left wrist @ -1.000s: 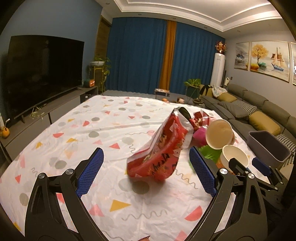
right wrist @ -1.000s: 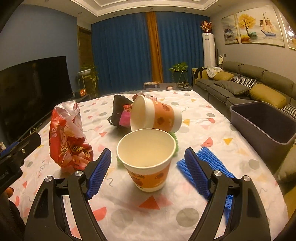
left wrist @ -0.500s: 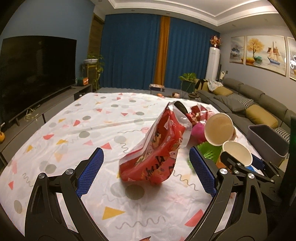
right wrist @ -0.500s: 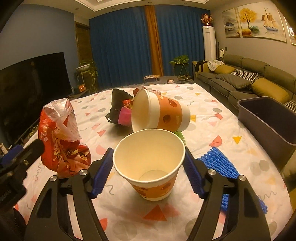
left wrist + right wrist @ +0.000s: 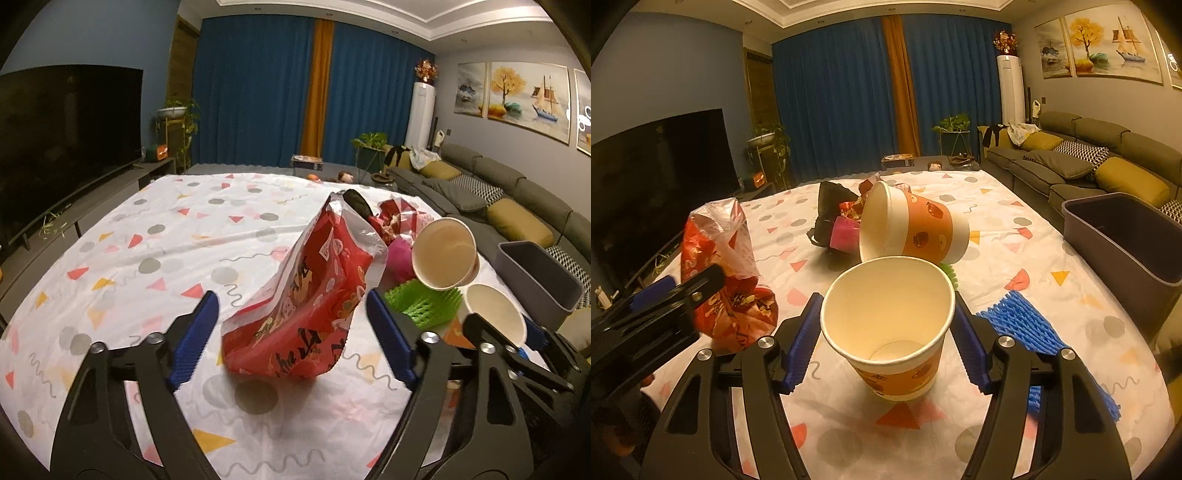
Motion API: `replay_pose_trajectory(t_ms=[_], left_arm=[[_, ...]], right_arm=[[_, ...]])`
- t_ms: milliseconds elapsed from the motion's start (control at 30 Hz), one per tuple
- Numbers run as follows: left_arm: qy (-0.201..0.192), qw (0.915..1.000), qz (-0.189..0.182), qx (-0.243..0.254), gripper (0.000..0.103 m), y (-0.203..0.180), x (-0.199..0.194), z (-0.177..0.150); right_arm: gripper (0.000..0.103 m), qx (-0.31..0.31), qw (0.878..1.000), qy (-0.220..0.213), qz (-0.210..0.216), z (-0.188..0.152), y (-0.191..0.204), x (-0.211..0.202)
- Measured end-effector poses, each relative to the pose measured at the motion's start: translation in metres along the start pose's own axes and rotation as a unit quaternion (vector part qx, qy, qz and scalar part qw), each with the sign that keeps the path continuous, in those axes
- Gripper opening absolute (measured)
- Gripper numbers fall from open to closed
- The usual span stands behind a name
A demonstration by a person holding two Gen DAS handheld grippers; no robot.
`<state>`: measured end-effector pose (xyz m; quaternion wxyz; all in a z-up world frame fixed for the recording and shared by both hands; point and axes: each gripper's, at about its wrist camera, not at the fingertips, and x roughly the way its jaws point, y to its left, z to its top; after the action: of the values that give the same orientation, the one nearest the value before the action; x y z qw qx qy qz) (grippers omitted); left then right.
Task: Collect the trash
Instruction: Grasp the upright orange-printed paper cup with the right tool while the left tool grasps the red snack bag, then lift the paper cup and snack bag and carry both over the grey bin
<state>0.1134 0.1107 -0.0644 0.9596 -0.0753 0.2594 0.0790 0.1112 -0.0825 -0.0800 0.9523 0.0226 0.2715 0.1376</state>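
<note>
Two tools work over a desk point(image 5: 155, 236) spread with a white cloth printed in triangles, dots and squiggles.

The left tool point(image 5: 291, 332) has just been closing its jaws around one red snack bag point(image 5: 314, 295), which stands crumpled between the blue pads. A gap shows on both sides, so the pads do not yet press on the bag. In the right wrist view the same bag point(image 5: 727, 266) sits to the left of the right tool, partly behind the left tool's black frame.

The right tool point(image 5: 886, 332) has also just been closing. One upright paper cup point(image 5: 890, 325), orange below and cream inside, stands between its blue pads, which lie against the cup's rim on both sides; the cup rests on the cloth.

Paper cups number two. The second paper cup point(image 5: 916, 225) lies on its side just beyond the upright one, mouth facing the right tool. Beyond and left of it sits a small heap of wrappers point(image 5: 838, 218), black, red and pink; how many pieces it holds I cannot tell.

One blue foam net point(image 5: 1027, 328) lies on the cloth just right of the right tool. One green foam net point(image 5: 421, 302) shows in the left wrist view, under the tipped cup. One grey bin point(image 5: 1126, 236) stands at the desk's edge, well to the right of the right tool.
</note>
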Motion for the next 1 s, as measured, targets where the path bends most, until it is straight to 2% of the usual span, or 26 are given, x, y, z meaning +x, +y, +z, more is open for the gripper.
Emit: replay_pose_trajectory(t_ms=[33,200,267,400,500,700,1000], left_arm=[[0.005,1.0000,-0.003,0.000,0.071,0.000,0.002,-0.001],[0.022,0.9995,-0.021,0.004,0.035,-0.003,0.010,-0.003],[0.029,0.9991,-0.030,0.004,0.024,-0.005,0.011,-0.004],[0.026,0.9990,-0.035,0.007,0.009,-0.005,0.008,-0.005],[0.022,0.9990,-0.040,0.001,0.004,-0.003,0.003,-0.005],[0.010,0.9983,-0.049,-0.030,0.003,0.008,-0.016,-0.003],[-0.011,0.9985,-0.051,-0.016,0.003,-0.002,-0.041,0.001]], right_arm=[[0.066,0.000,1.000,-0.001,0.001,-0.001,0.000,-0.002],[0.066,-0.005,1.000,-0.006,0.003,-0.007,0.000,-0.015],[0.066,-0.007,1.000,-0.006,0.004,-0.009,0.001,-0.019],[0.066,-0.007,1.000,-0.006,0.005,-0.013,0.000,-0.023],[0.066,-0.006,1.000,-0.007,0.005,-0.013,-0.001,-0.027],[0.066,-0.007,1.000,-0.018,0.007,-0.012,-0.003,-0.037],[0.066,-0.002,0.999,-0.038,0.012,-0.009,-0.007,-0.055]])
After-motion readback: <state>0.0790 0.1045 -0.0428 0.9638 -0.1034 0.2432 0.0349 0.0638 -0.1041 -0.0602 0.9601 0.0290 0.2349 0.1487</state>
